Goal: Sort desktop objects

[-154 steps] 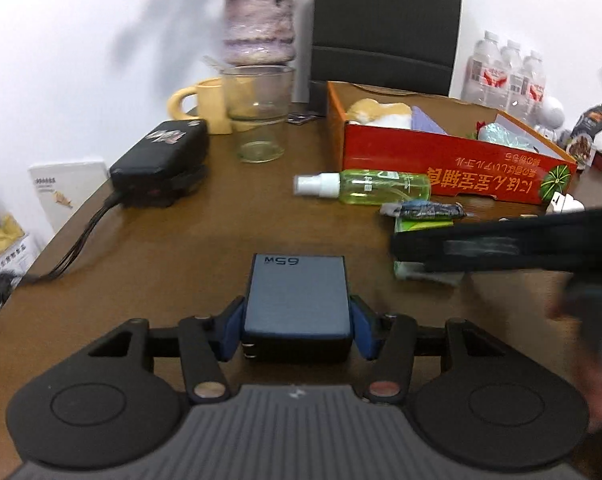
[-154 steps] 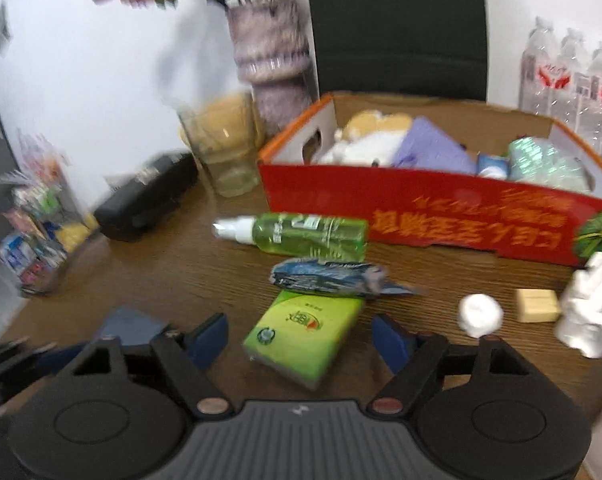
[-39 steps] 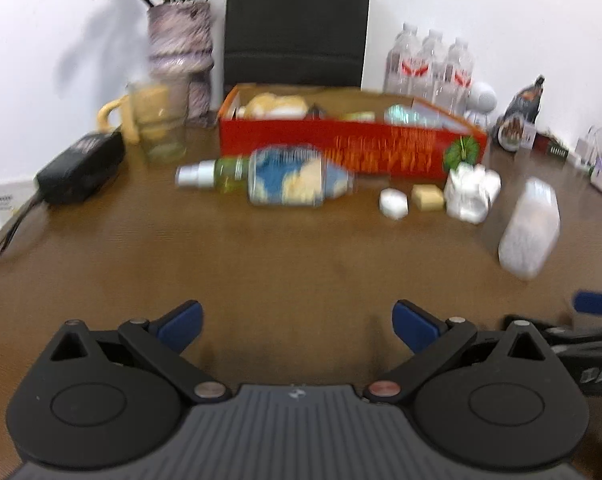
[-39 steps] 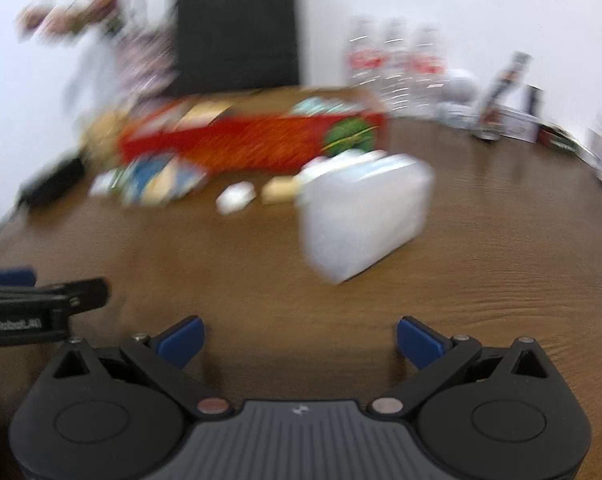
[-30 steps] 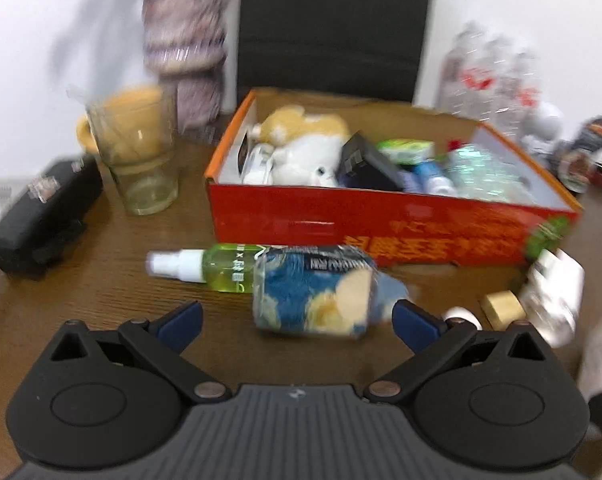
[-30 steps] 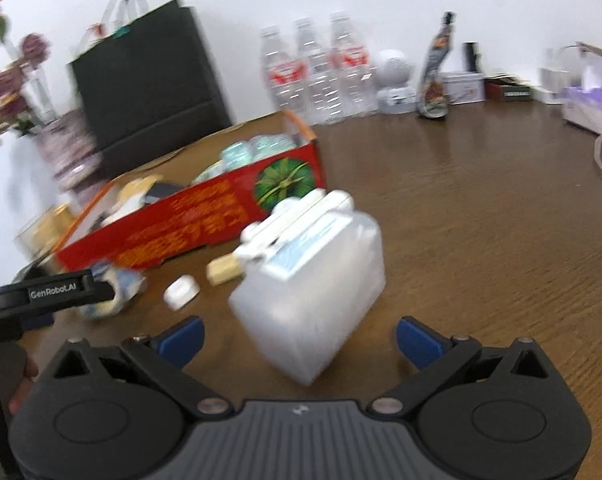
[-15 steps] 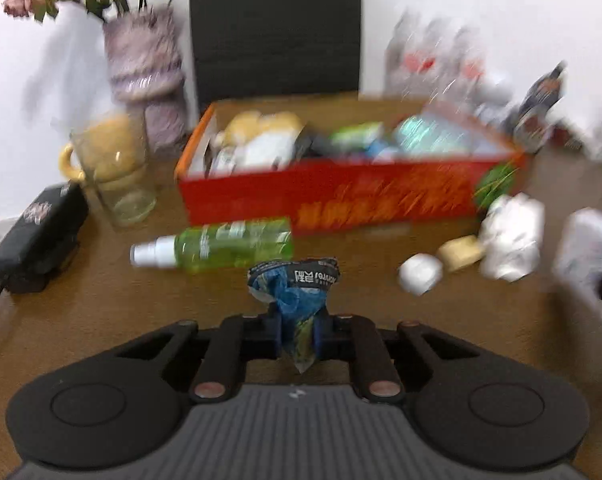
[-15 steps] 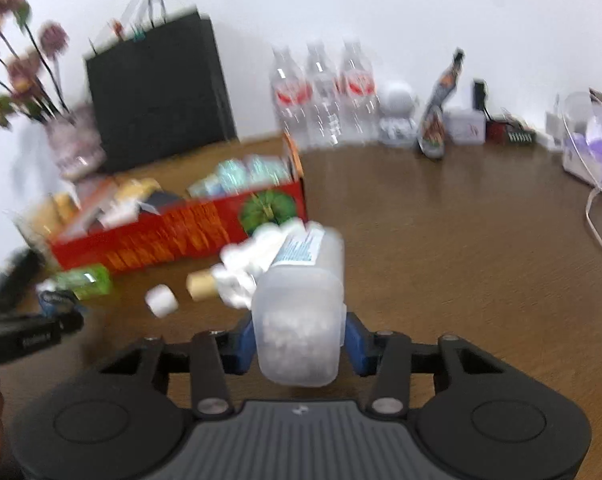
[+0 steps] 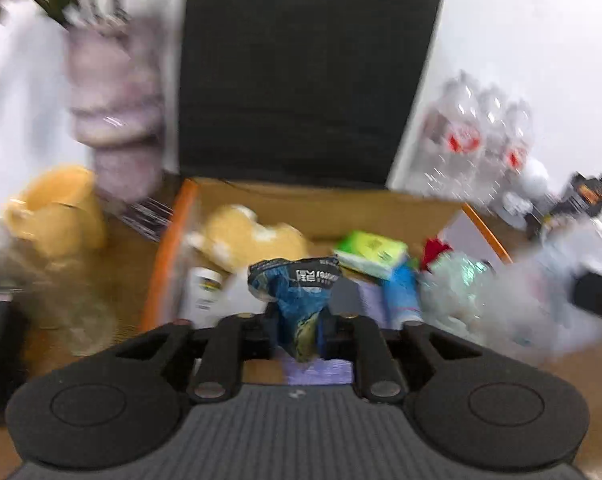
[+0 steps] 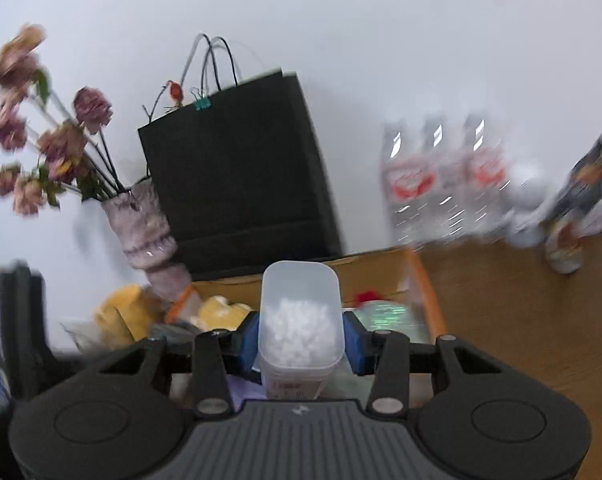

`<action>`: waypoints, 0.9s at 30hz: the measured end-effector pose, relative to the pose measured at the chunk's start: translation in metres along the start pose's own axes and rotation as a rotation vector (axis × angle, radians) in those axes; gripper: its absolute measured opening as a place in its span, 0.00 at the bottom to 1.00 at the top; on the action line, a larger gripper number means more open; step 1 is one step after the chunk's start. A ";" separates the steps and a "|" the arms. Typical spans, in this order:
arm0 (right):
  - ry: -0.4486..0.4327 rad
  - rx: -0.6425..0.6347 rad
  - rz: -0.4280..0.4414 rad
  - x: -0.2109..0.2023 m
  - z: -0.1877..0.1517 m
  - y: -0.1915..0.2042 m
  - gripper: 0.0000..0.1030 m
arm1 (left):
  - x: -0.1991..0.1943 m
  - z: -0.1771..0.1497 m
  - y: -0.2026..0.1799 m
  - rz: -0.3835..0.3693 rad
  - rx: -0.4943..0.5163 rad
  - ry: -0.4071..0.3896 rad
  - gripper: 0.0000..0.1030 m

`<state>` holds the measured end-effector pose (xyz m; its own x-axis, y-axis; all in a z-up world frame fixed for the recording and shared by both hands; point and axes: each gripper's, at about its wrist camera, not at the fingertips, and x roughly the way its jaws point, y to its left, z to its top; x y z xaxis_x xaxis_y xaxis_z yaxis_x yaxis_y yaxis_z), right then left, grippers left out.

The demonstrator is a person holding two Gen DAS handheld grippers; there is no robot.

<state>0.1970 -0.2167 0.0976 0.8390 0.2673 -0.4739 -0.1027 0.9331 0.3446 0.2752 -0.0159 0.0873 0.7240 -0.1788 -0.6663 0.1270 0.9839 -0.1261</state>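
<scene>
L. gripper [image 9: 299, 330] was clamped on a crumpled blue snack bag [image 9: 297, 296], held above the box [image 9: 169, 256]; R. gripper [image 10: 301, 342] was clamped on a clear plastic container [image 10: 300, 320] w/ white pieces, also over the box. Bag judged light, soft, crushable: pinched at its neck. Container judged stiff, slick: gripped across its sides. Beyond was seen a black paper bag [image 10: 237, 168].

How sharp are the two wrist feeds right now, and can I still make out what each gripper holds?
Left wrist view: the red box and its contents are smeared by motion, the right edge worst; the blue snack packet in the left gripper stays readable. Right wrist view: the water bottles streak, but the clear container in the right gripper is crisp; fisheye bends both.
</scene>
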 end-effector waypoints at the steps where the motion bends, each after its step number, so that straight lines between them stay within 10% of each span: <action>1: 0.048 0.027 -0.012 0.018 0.001 -0.006 0.41 | 0.005 0.000 -0.002 -0.012 0.010 0.007 0.66; 5: 0.355 0.165 -0.151 0.075 -0.001 -0.045 0.59 | -0.005 -0.003 0.002 -0.019 0.051 -0.050 0.80; 15: 0.334 0.030 -0.158 0.029 0.020 -0.017 0.76 | -0.033 0.009 0.015 0.099 -0.014 0.057 0.96; 24: 0.268 -0.143 -0.119 -0.047 0.005 0.033 0.76 | -0.107 -0.030 -0.004 0.149 0.028 -0.014 1.00; 27: 0.181 -0.193 -0.094 -0.080 -0.026 0.037 0.90 | -0.127 -0.064 -0.003 0.162 0.005 -0.055 1.00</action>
<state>0.1125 -0.1973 0.1274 0.7426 0.1998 -0.6392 -0.1432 0.9798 0.1400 0.1396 0.0036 0.1253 0.7713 -0.0177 -0.6362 0.0093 0.9998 -0.0165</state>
